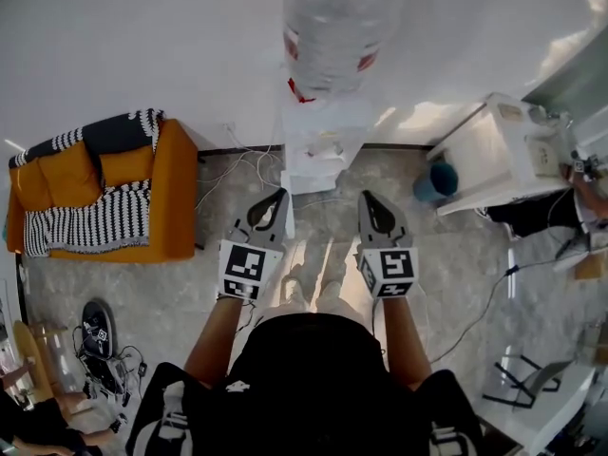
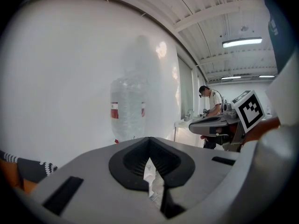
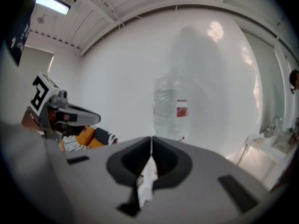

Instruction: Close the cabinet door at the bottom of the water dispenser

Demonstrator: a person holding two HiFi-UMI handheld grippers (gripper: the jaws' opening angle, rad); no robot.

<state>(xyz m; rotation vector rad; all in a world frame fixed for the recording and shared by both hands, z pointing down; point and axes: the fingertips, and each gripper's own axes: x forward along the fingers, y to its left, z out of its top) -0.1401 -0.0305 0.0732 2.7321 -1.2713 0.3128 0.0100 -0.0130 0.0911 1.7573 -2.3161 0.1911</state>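
Torso in a black top (image 1: 313, 378) fills the bottom of the head view, with two bare forearms reaching toward 12 o'clock. Each hand carries a grey two-jaw tool with a black-and-white marker cube. The left gripper (image 1: 280, 195), at 11 o'clock, has its jaws pressed fully together and holds nothing; its own view shows only a thin slit between the dark pads. The right gripper (image 1: 365, 197), at 1 o'clock, is likewise closed tight and empty. The two sit side by side, apart, both aimed forward over the grey speckled stone floor (image 1: 456, 264).

Just ahead, at 12 o'clock, the white water dispenser (image 1: 318, 145) stands against the white wall (image 1: 142, 36). A large clear plastic water bottle with a red label (image 1: 332, 27) is upended on top of it. At its base is a narrow white panel, apparently the cabinet door (image 1: 289, 215) seen edge-on and swung out toward the person. It sits just beside the left gripper's tip; whether they touch cannot be told.

At 10 o'clock is an orange sofa (image 1: 171, 198) draped with a black-and-white striped blanket (image 1: 85, 221). At 2 o'clock is a white table (image 1: 484, 169), with a round teal container (image 1: 438, 179) near its corner. Cables (image 1: 237, 169) trail along the floor by the wall. In the left gripper view, a far-off person (image 2: 212, 101) stands at a counter.
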